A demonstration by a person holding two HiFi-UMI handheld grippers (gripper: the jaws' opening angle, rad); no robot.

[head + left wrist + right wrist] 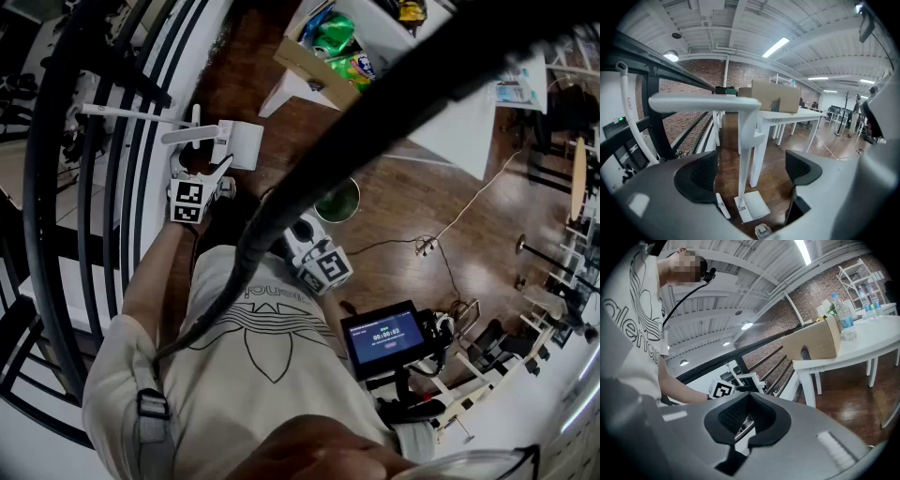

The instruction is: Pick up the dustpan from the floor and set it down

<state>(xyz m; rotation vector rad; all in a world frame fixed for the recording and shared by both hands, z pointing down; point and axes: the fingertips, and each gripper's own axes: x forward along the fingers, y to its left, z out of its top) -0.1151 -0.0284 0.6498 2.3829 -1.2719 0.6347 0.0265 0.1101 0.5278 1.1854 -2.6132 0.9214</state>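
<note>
The white dustpan (pixel 240 143) stands on the wooden floor by the black railing. In the left gripper view its pan (pixel 753 206) rests flat on the floor and its upright handle (pixel 745 159) rises to a horizontal top bar (pixel 705 103). My left gripper (pixel 202 165) (pixel 750 171) is open wide, one pad on each side of the handle and neither touching it. My right gripper (pixel 300 230) (pixel 748 401) is held lower right near my body, its jaws shut on nothing. The right gripper view also shows the left gripper's marker cube (pixel 721 390).
The black railing (pixel 103 187) runs along the left. White tables (pixel 450 122) stand ahead with a cardboard box (pixel 314 58) of snack bags on them. On the floor are a green bin (pixel 338 200), a cable (pixel 469 202) and a short white stick (pixel 723 206) beside the pan.
</note>
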